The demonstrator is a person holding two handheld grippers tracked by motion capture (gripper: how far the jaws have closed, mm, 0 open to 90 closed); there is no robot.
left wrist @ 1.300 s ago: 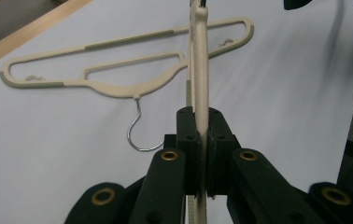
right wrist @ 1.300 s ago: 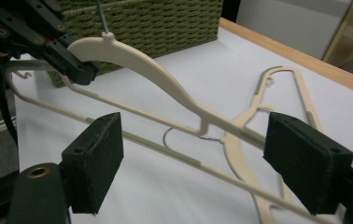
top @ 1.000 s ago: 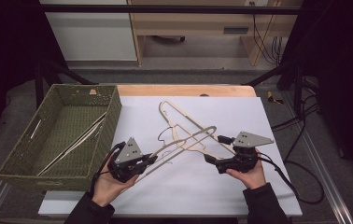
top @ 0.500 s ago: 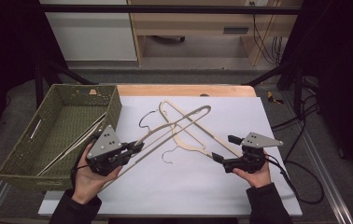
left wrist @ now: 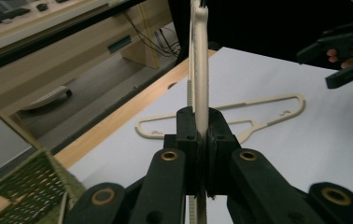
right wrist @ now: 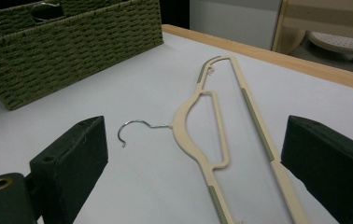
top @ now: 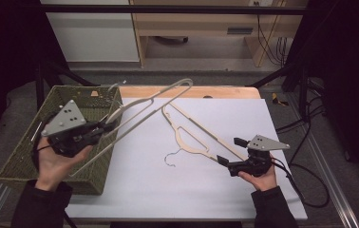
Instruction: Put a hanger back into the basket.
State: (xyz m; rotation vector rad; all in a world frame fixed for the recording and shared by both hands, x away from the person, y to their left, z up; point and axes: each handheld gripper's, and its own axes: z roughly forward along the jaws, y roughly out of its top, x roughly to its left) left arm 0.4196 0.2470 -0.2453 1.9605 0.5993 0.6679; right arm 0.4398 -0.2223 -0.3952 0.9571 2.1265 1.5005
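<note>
While the left gripper [top: 102,129] clenches a lifted beige plastic hanger [top: 154,102] | green woven basket [top: 30,156] awaits | second beige hanger [top: 201,142] left on desk | right gripper [top: 228,151] fingers released

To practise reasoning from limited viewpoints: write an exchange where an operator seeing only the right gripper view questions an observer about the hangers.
Operator: I see one hanger lying on the table. Any other?
Observer: Yes, the left gripper is shut on a second hanger.
Operator: Where is it?
Observer: Held up off the table, partly over the basket.
</note>
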